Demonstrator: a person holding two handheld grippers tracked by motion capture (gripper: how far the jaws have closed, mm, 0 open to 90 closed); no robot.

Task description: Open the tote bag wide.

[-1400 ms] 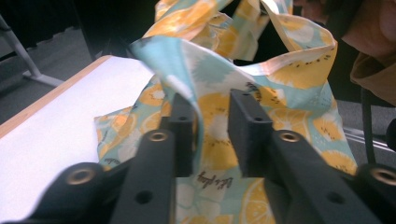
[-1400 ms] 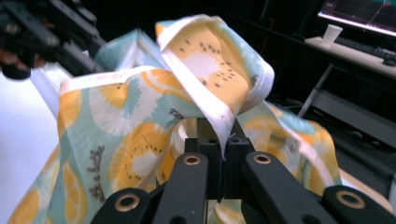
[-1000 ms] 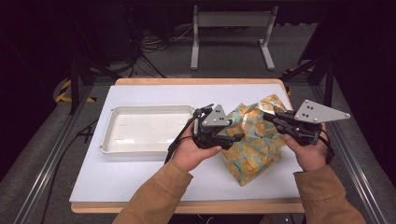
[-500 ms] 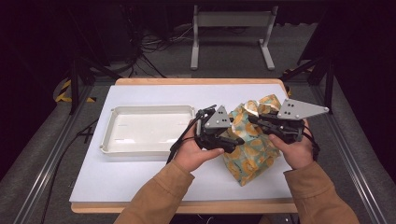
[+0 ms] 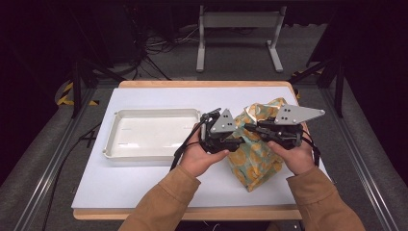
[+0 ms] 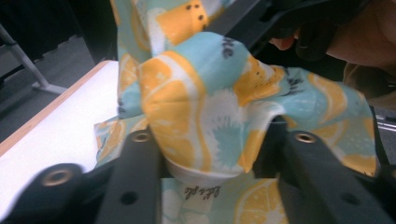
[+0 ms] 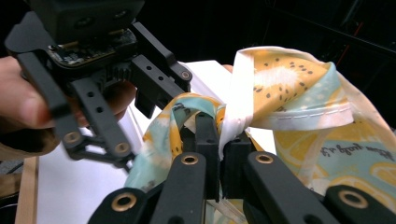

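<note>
Fruit-print cloth bundle: on the white mat, right of the empty white tray. Your right gripper: jaws pressed together, pinching a cloth corner. Your left gripper: jaws have just been closing around a bunched fold, seemingly gripping it, though contact is hard to confirm.

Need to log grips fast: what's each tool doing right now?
Left tool: jaws just closing around a bunch of the fruit-print cloth.
Right tool: shut on a strip of the cloth.
</note>
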